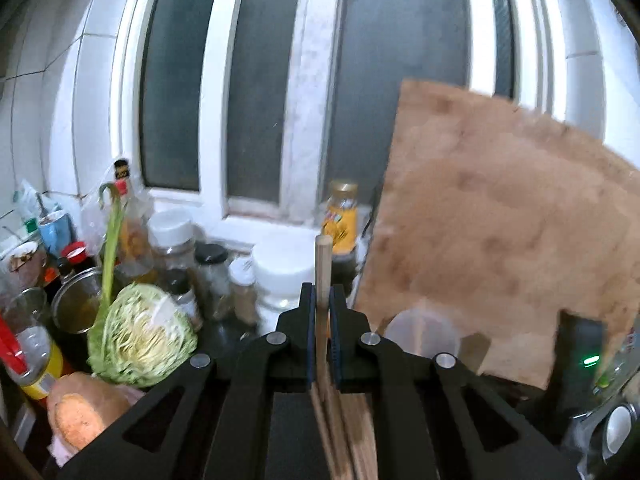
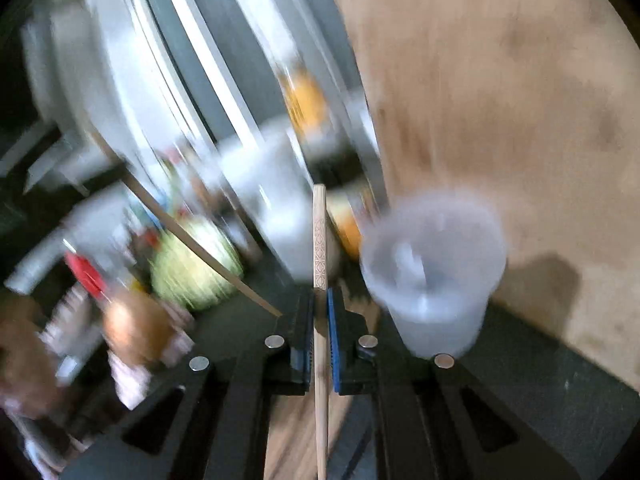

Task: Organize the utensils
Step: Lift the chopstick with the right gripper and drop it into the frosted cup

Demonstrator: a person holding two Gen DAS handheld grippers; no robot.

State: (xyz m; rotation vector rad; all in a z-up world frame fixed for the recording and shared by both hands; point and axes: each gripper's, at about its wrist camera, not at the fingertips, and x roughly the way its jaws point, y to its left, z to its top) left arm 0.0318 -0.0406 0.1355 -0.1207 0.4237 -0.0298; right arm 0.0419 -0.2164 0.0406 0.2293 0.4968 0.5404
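Two grippers, each clamped on wooden chopsticks. Left gripper (image 1: pixel 320 312): jaws narrow, closed on a bundle of chopsticks (image 1: pixel 322 272), one blunt end projecting forward past the fingertips, the remaining shafts fanning back under the body. Right gripper (image 2: pixel 320 312): jaws narrow, closed on a single patterned chopstick (image 2: pixel 320 240), held upright between the pads, top end well clear of the fingertips. Handling, as a judgement: light, stiff, smooth-sided and thin, so prone to pivot or slip lengthwise in the pads; best gripped near mid-length, square to the pads, with steady closure. Bundled sticks likely to splay if pressure drops. Receiving container: translucent plastic cup (image 2: pixel 432 272), just right of the right gripper, standing on the dark counter in front of a leaning wooden cutting board (image 1: pixel 500 220); contents unclear through motion blur, possibly one pale utensil inside. Same cup partly visible in the left view. Other containers at left: spice jars (image 1: pixel 172 240), a white-lidded tub (image 1: pixel 282 272), a steel pot (image 1: pixel 78 304), beside a halved cabbage (image 1: pixel 140 336).
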